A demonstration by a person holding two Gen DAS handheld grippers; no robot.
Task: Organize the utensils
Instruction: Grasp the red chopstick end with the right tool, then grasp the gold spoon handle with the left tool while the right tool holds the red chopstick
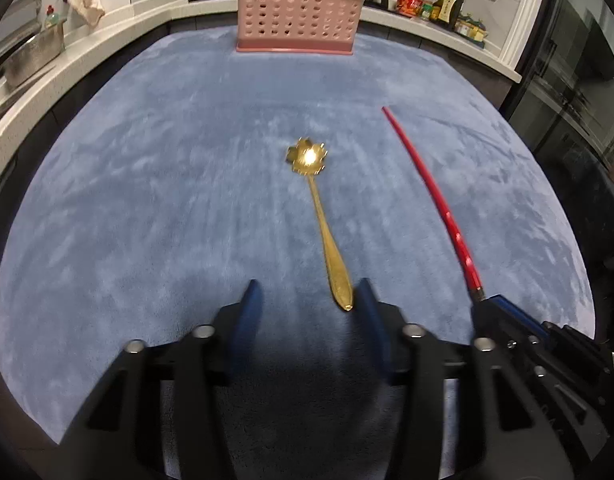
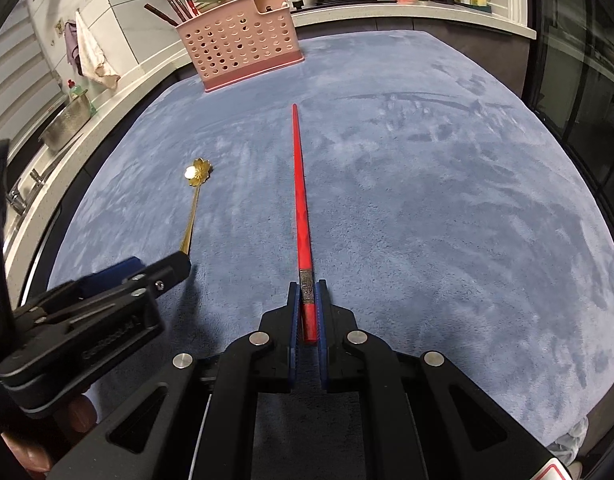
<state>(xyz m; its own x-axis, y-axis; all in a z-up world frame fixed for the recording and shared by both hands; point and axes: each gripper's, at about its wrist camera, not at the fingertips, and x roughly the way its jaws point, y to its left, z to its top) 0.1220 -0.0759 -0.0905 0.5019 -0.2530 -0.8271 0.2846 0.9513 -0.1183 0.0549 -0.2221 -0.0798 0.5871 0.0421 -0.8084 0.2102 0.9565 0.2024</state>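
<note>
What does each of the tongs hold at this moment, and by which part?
The right tongs hold the red chopstick by its thick decorated end. The left tongs hold nothing; the gold spoon's handle tip lies between their open fingers.

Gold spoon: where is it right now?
The gold spoon lies on the blue cloth, its handle end between the open left gripper fingers, left of the red chopstick.

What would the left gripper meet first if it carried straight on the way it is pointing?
Most likely the gold spoon: its handle end already lies between the open fingers of the left gripper, near the right one. Under it is the blue mat. Depth is hard to judge.
</note>
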